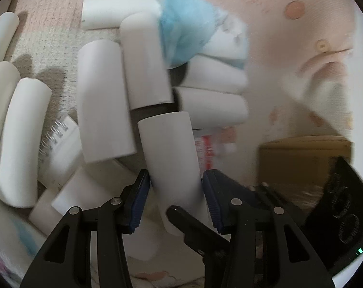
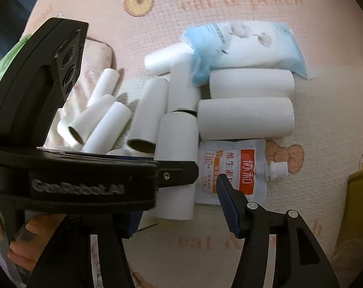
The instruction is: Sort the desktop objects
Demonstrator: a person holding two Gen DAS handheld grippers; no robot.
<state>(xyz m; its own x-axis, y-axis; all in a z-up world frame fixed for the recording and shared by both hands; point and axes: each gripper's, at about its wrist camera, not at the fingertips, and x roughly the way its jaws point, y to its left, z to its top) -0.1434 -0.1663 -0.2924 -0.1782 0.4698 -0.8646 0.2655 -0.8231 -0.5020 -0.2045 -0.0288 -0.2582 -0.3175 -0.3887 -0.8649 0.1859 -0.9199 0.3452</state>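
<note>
Across the middle of the peach-printed mat (image 2: 229,240) lies a heap of white paper rolls (image 2: 246,118), some crossed over one another, several smaller ones toward the mat's left side. A blue-and-white soft pack (image 2: 251,45) rests against the far end of the heap, and a flat white pouch with a red and orange label (image 2: 229,168) lies at its near edge, its cap pointing toward the mat's right edge. A spiral notebook (image 1: 58,134) shows partly under the rolls in the left wrist view.

One white roll (image 1: 171,158) at the near end of the heap sits between the left gripper's (image 1: 176,192) blue pads; the left pad seems to touch it, the right stands just beside it, so a firm grip cannot be told. This gripper's black body crosses the right wrist view and hides the right gripper's (image 2: 181,206) left finger. The right gripper's jaws stand apart around the same roll's near end, its visible pad clear of it.

A brown box (image 1: 304,153) stands at the mat's right edge.
</note>
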